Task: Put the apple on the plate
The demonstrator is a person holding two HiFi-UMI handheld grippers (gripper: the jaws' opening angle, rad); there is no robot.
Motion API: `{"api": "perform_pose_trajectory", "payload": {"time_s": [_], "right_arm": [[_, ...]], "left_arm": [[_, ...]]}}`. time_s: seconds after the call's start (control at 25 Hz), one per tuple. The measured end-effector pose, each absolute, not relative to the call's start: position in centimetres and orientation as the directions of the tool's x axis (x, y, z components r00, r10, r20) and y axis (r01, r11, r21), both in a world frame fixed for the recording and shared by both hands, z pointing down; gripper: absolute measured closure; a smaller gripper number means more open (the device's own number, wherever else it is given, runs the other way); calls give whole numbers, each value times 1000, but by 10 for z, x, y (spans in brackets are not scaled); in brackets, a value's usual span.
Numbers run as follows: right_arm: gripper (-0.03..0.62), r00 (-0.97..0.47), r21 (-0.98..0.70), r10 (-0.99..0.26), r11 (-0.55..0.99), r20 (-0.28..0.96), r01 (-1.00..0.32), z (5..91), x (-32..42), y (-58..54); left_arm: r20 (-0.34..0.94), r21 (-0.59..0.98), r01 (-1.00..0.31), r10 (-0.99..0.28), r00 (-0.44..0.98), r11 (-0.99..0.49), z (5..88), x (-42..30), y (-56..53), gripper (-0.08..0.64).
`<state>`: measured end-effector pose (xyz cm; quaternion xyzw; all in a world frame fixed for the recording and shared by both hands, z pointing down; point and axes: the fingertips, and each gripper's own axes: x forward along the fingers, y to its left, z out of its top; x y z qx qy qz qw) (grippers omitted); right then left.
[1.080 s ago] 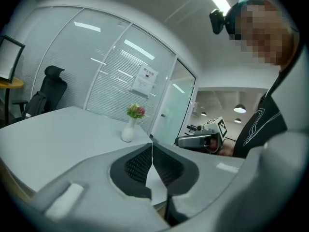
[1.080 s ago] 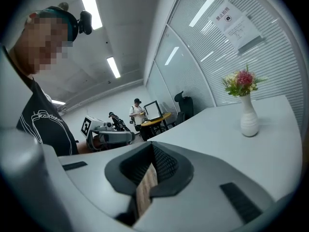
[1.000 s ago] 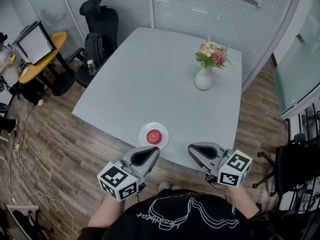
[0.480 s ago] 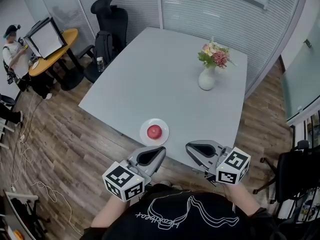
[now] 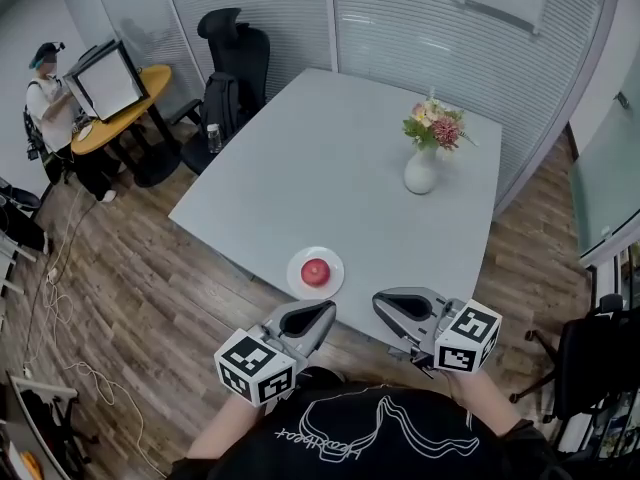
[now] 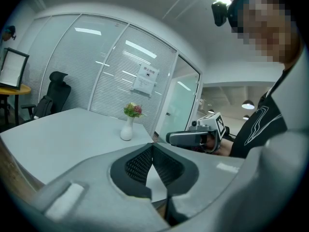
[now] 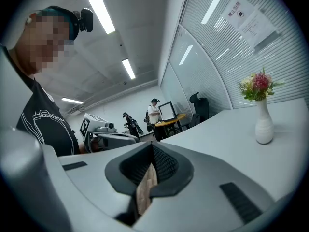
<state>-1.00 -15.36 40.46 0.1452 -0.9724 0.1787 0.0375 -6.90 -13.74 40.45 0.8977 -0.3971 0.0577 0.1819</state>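
Note:
A red apple [image 5: 316, 270] lies on a small white plate [image 5: 295, 269] near the front edge of the grey table [image 5: 300, 168]. My left gripper [image 5: 326, 310] hangs just off that edge, below the plate, shut with nothing in it. To the right, my right gripper [image 5: 381, 302] is level with it, also shut and empty. In the left gripper view the left gripper [image 6: 152, 147] shows its padded jaws meeting, with the right gripper [image 6: 190, 137] beyond. In the right gripper view the right gripper [image 7: 152, 147] is closed the same way, and the left gripper [image 7: 107, 136] shows at the left.
A white vase of flowers [image 5: 421, 171] stands at the table's far right. A black office chair [image 5: 238, 51] is behind the table. At the far left a person [image 5: 45, 98] stands by a yellow round table [image 5: 125, 113]. Another dark chair [image 5: 590, 353] stands at the right, on the wooden floor.
The head view has swung up and left, showing more of the room. My left gripper has drifted slightly sideways. Both grippers stay shut, and the apple lies still on the plate.

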Motion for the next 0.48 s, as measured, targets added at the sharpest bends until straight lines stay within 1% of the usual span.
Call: {"api": "perform_pose_trajectory", "payload": {"time_s": [0.48], "right_arm": [[584,-960,-338,-259,898,109,-281,404,-10,-152]], "left_arm": [[256,261,-746,-702,665,-612,405,-68,-134,546]]}}
